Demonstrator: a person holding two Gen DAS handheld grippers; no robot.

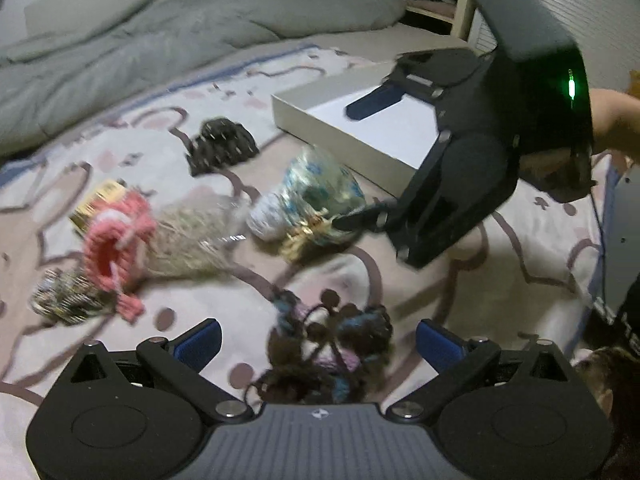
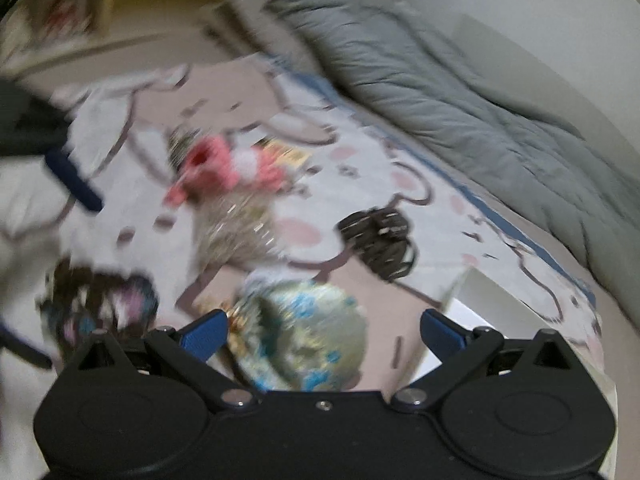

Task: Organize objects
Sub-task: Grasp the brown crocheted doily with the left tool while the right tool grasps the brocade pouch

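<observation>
Both my grippers spread wide: left gripper (image 1: 318, 338) straddles dark yarn bundle (image 1: 326, 344), right gripper (image 2: 324, 330) frames foil ball (image 2: 304, 336), beside box (image 1: 376, 128).

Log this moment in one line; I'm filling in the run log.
left gripper: open over dark yarn bundle | right gripper: open around shiny wrapped ball | box: empty

foil bundle (image 1: 316, 196) – bed, by white box (image 1: 360, 128) | pink knit (image 1: 116, 240) – left | dark scrunchies (image 1: 328, 344) – near
</observation>
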